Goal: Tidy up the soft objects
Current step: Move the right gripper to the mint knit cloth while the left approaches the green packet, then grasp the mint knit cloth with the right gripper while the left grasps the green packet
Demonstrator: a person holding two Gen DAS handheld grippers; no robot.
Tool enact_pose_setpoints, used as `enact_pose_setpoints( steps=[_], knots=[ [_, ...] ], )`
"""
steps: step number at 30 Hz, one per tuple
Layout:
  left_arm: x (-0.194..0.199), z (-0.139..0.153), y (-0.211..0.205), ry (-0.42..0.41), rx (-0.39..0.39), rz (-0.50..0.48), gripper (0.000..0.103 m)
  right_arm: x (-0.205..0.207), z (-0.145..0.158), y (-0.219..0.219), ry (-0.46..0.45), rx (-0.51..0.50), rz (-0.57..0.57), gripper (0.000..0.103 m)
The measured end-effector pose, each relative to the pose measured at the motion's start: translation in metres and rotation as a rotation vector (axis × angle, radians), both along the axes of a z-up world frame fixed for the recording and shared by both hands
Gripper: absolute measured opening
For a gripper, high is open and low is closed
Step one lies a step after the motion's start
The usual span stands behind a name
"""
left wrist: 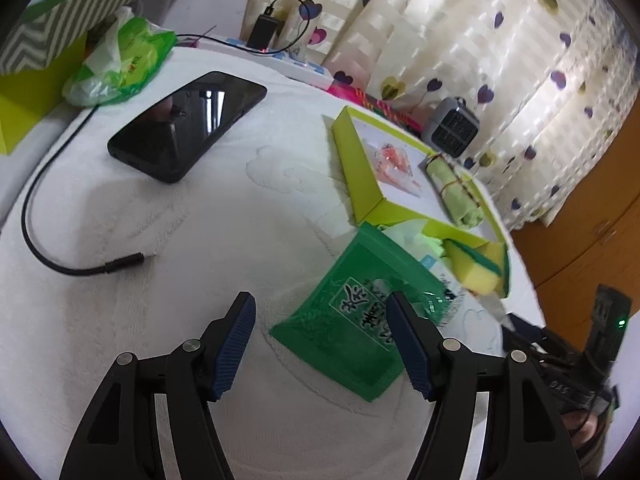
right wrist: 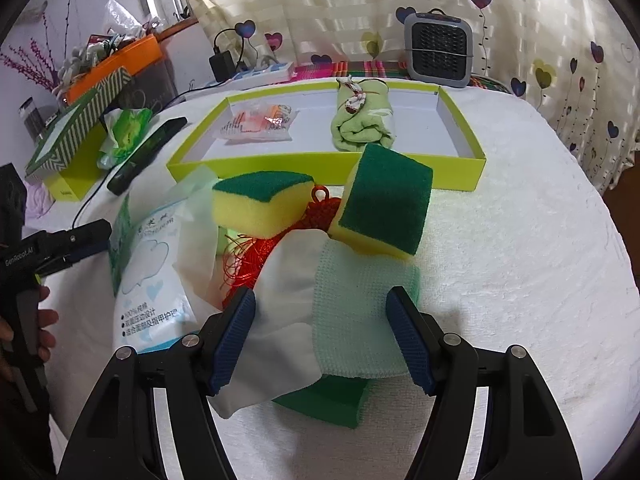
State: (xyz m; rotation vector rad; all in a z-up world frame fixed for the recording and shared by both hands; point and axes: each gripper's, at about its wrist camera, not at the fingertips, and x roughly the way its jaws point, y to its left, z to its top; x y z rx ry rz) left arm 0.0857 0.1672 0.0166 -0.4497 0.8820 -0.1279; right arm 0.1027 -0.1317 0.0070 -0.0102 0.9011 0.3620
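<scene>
Left gripper (left wrist: 320, 344): jaws wide apart, angled downward, nothing pressed between its pads. Right gripper (right wrist: 320, 338): jaws likewise spread, angled downward. A hand (right wrist: 40, 332) at nine o'clock in the right wrist view grips the left tool's handle.

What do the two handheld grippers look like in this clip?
Both the left gripper and right gripper have black plastic arms with silver pivot pins and dark blue ribbed pads. The left one's body carries white lettering and a small green light.
</scene>
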Motion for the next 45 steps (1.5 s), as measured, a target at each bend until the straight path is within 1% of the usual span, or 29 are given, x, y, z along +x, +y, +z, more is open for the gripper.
enact_pose_setpoints(
  steps=[1, 3, 5, 6, 8, 11, 18, 19, 24, 25, 26, 28, 33, 36, 39, 42, 43, 45],
  knots=[
    [0.001, -0.001, -0.001, 0.003, -0.002, -0.009, 0.068, 0.000, 0.000, -0.001, -0.002, -0.001, -0.002, 0.068],
    [0.003, -0.002, -0.002, 0.012, 0.001, -0.018, 0.068, -0.001, -0.001, -0.001, -0.007, -0.007, -0.003, 0.065],
    [0.005, -0.003, -0.005, 0.021, 0.025, -0.021, 0.068, -0.002, -0.001, 0.000, -0.014, -0.023, -0.002, 0.057],
    [0.006, -0.003, -0.006, 0.023, 0.031, -0.021, 0.068, -0.002, -0.002, -0.001, -0.017, -0.029, -0.004, 0.056],
    [0.006, -0.003, -0.007, 0.026, 0.044, -0.022, 0.068, -0.002, -0.002, -0.002, -0.021, -0.032, -0.012, 0.049],
    [0.006, -0.003, -0.007, 0.026, 0.047, -0.023, 0.068, -0.003, -0.001, -0.003, -0.025, -0.033, -0.013, 0.044],
    [0.006, -0.003, -0.007, 0.026, 0.044, -0.022, 0.068, -0.004, -0.001, -0.006, -0.031, -0.030, -0.020, 0.038],
    [0.006, -0.003, -0.007, 0.026, 0.044, -0.021, 0.068, -0.005, -0.001, -0.006, -0.032, -0.029, -0.022, 0.036],
    [0.006, -0.003, -0.007, 0.027, 0.051, -0.024, 0.068, -0.005, 0.000, -0.008, -0.032, -0.024, -0.026, 0.034],
    [0.006, -0.003, -0.007, 0.027, 0.054, -0.024, 0.068, -0.005, 0.000, -0.008, -0.035, -0.025, -0.029, 0.030],
    [0.006, -0.003, -0.007, 0.026, 0.055, -0.025, 0.068, -0.005, 0.000, -0.009, -0.036, -0.024, -0.031, 0.025],
    [0.005, -0.002, -0.007, 0.026, 0.053, -0.022, 0.068, -0.006, 0.001, -0.011, -0.043, -0.018, -0.039, 0.020],
    [0.003, 0.000, 0.001, 0.006, 0.043, -0.030, 0.068, -0.010, 0.005, -0.018, -0.049, -0.002, -0.043, 0.019],
    [0.006, 0.000, 0.004, -0.003, 0.016, -0.066, 0.068, -0.012, 0.007, -0.023, -0.051, 0.007, -0.049, 0.019],
    [0.011, 0.001, 0.004, -0.012, 0.023, -0.100, 0.068, -0.015, 0.010, -0.026, -0.059, 0.012, -0.056, 0.019],
    [0.016, 0.000, 0.004, -0.021, 0.007, -0.133, 0.068, -0.020, 0.014, -0.031, -0.073, 0.013, -0.067, 0.019],
    [0.018, -0.001, 0.004, -0.016, 0.008, -0.134, 0.068, -0.021, 0.014, -0.033, -0.077, 0.012, -0.070, 0.019],
    [0.021, -0.001, 0.000, -0.015, 0.036, -0.159, 0.068, -0.024, 0.016, -0.037, -0.082, 0.005, -0.086, 0.019]
  ],
)
